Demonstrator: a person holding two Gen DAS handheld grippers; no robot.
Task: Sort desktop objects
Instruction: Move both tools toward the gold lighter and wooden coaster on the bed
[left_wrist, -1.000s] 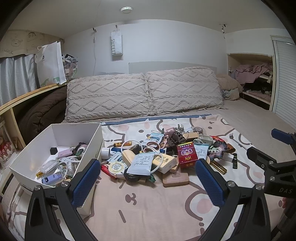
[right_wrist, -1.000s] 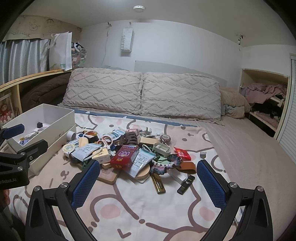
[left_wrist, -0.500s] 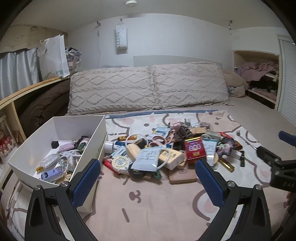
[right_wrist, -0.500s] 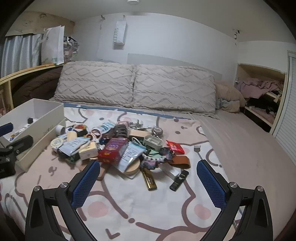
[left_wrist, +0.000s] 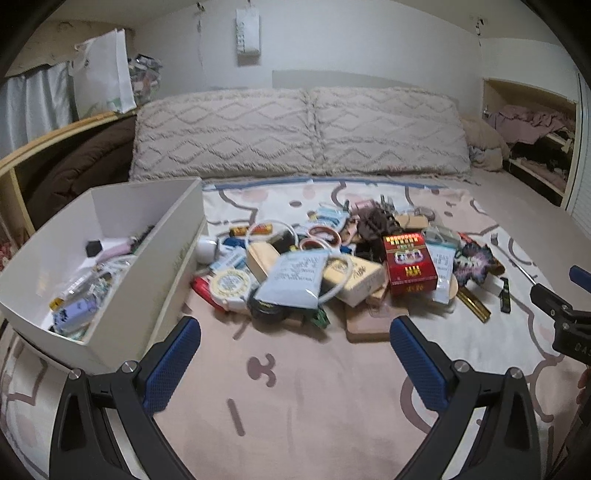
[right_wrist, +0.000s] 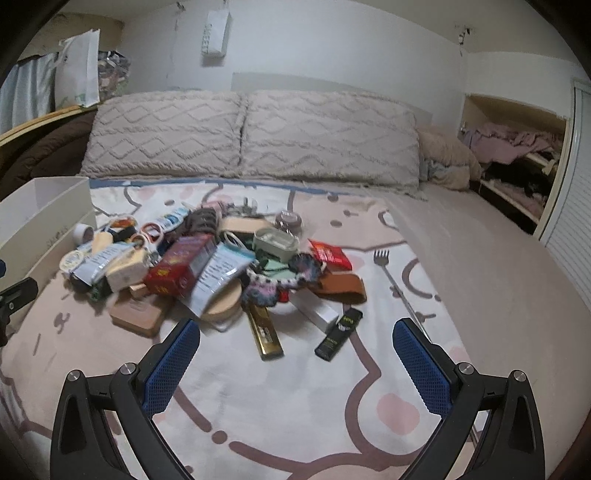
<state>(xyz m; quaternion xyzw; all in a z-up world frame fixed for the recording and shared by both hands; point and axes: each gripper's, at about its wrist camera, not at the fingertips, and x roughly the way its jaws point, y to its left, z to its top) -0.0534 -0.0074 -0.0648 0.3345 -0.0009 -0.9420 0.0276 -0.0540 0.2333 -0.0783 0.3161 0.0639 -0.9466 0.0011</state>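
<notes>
Left gripper (left_wrist: 295, 354): jaws spread wide, empty; above bare blanket (left_wrist: 314, 387), just short of the pile
Right gripper (right_wrist: 295, 354): jaws apart, nothing held; near a gold bar (right_wrist: 264, 332) and black stick (right_wrist: 340, 334)
Pile (left_wrist: 332, 266): heaped mid-bed; red box (left_wrist: 408, 262) on top, pale pouch (left_wrist: 295, 275) to its left
White box (left_wrist: 162, 258): left of pile, touching it; partly filled with small items
Pillows (left_wrist: 295, 133): two, side by side at the headboard
</notes>
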